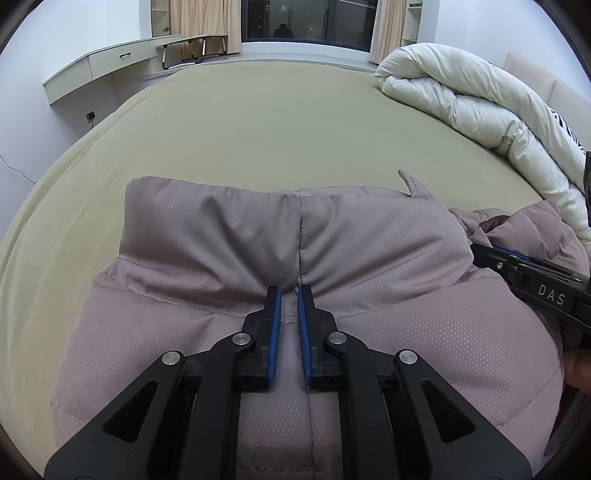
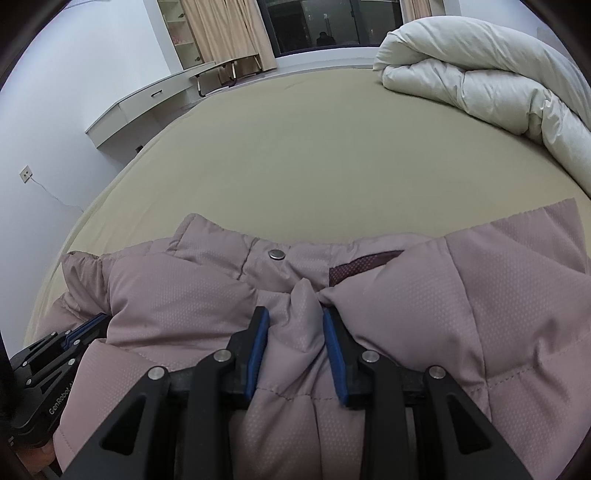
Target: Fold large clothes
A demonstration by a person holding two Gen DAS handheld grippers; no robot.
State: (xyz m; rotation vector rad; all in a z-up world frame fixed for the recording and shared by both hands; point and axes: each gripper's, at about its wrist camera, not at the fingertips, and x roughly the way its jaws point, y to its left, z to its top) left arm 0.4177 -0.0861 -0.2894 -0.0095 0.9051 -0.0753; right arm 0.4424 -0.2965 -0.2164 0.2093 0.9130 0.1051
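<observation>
Bed [image 1: 258,122] bears jacket [image 1: 369,240] (collar rightward), both grippers' jaws clamping its fabric.

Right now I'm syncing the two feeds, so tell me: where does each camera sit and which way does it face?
Left wrist: on the left tool, looking across the mauve puffer jacket and bed toward the window; the right tool shows at right.
Right wrist: on the right tool, facing the same way, pinching jacket fabric; the left tool shows at left.
Shared: jacket, bed, white duvet, window.
</observation>
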